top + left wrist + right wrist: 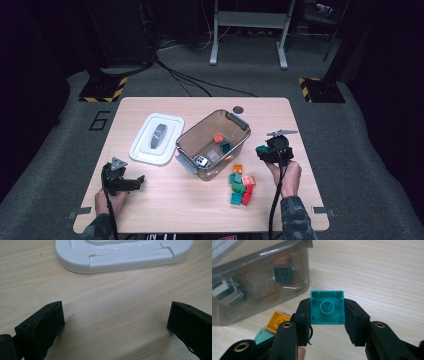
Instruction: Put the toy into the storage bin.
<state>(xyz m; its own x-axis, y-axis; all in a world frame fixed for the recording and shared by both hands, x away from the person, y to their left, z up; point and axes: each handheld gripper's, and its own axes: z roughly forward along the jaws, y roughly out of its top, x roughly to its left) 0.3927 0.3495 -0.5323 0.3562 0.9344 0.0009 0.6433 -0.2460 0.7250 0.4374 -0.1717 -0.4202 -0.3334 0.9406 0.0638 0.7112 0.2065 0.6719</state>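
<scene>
Now: right gripper (327,311) jaws clamped on teal brick (327,307); lift over tub (262,255) rim ahead-left, then release; left gripper (115,322) jaws apart, idle

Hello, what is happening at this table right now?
A person is holding a gripper in each hand. The right gripper is shut on a teal block beside the clear brown bin, which already holds a few blocks and a toy car. More blocks lie on the table. The left gripper is open, near the white lid.

Teal block (327,307), smoky brown bin (192,137), white lid (156,138).
</scene>
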